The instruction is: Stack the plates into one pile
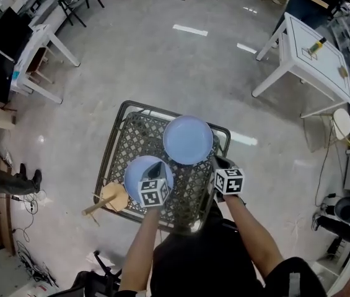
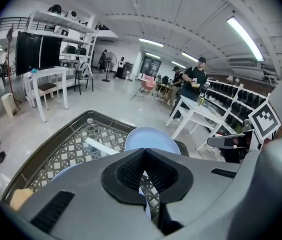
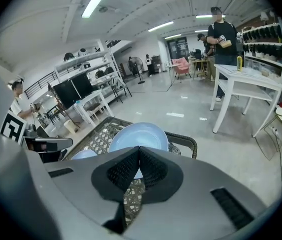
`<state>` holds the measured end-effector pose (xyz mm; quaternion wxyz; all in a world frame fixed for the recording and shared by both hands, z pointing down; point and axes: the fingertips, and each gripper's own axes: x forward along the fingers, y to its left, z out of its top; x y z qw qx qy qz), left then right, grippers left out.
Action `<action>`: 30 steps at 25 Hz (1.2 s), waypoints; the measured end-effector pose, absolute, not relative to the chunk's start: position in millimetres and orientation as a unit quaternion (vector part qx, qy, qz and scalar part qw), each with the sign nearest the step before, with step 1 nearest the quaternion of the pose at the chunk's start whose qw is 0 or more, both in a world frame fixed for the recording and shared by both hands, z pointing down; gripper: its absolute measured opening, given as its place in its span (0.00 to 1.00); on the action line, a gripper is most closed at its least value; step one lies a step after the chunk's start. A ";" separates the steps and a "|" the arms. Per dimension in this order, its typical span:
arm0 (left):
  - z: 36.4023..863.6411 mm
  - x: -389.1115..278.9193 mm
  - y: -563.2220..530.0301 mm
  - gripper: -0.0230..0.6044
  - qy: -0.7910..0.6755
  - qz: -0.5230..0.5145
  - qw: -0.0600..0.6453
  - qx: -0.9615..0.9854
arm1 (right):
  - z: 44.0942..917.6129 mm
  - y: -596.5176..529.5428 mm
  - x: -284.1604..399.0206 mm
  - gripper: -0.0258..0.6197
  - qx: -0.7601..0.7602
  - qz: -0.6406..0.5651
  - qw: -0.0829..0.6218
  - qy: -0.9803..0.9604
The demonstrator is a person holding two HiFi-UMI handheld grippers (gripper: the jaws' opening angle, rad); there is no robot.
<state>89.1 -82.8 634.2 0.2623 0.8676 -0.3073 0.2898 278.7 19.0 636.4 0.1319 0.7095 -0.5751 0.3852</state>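
My left claw [image 1: 157, 167] and right claw [image 1: 215, 161], both pressed together, empty, near small plate [image 1: 135, 171] and large plate [image 1: 188, 140] on table [image 1: 120, 142]

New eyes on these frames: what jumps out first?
Two light blue plates sit on a dark lattice-top table: the larger plate at the far side, the smaller plate nearer, on the left. At the near edge both grippers have their jaws closed on nothing. The left gripper overlaps the smaller plate in the head view, and the right gripper is beside the larger plate.

large plate [image 1: 188, 140], small plate [image 1: 136, 172], bare table [image 1: 132, 135] beside
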 end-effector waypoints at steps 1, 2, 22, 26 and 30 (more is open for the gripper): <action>637.6 93.2 -86.8 0.06 -0.308 0.292 0.263 0.866 | 639.5 16.5 282.8 0.06 0.709 0.388 0.133 -0.575; 641.2 96.8 -90.3 0.06 -0.308 0.296 0.265 0.865 | 642.8 14.3 286.6 0.06 0.708 0.390 0.133 -0.574; 732.7 132.8 -145.2 0.16 -0.312 0.370 0.322 0.814 | 720.8 -29.3 326.7 0.08 0.692 0.442 0.161 -0.547; 746.2 133.9 -151.4 0.19 -0.310 0.381 0.331 0.806 | 732.0 -33.5 329.8 0.11 0.691 0.452 0.164 -0.539; 758.4 139.5 -157.5 0.19 -0.308 0.391 0.342 0.797 | 745.2 -34.9 336.1 0.12 0.691 0.460 0.169 -0.531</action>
